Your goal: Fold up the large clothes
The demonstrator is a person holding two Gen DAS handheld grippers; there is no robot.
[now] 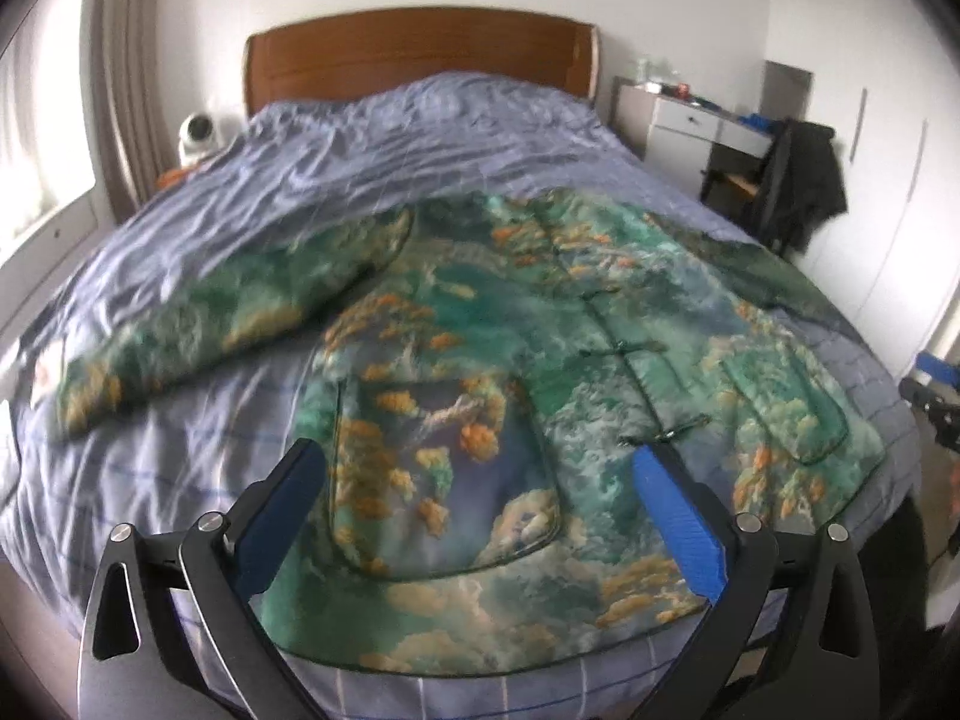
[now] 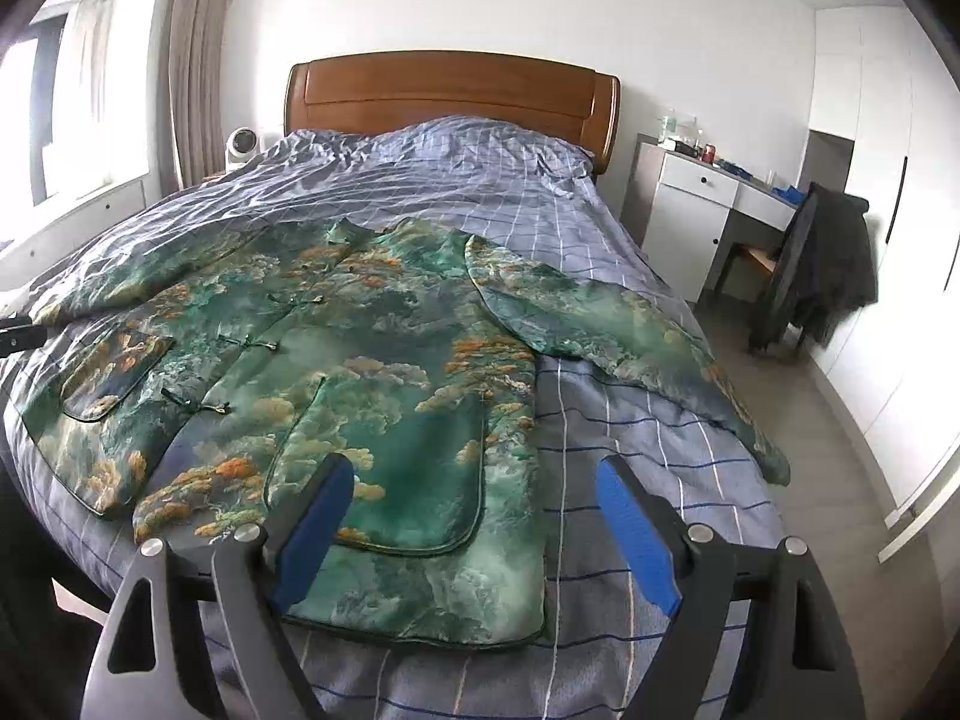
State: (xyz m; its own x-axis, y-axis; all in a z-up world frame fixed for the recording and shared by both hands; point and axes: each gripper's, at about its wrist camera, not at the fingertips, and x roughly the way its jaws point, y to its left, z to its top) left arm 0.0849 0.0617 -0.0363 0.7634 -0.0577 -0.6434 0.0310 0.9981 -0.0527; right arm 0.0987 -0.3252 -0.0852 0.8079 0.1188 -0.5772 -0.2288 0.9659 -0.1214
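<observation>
While both grippers' fingers (image 1: 678, 516) gape empty, jacket (image 2: 372, 360) flat on bed (image 2: 630, 450), chair (image 2: 804, 276) aside

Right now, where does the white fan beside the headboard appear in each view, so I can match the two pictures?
Left wrist view: the white fan is at upper left, left of the wooden headboard, beyond the bed's far left corner.
Right wrist view: the white fan is at upper left, just left of the headboard.
Shared landmark: the patterned green jacket spread on the bed.
</observation>
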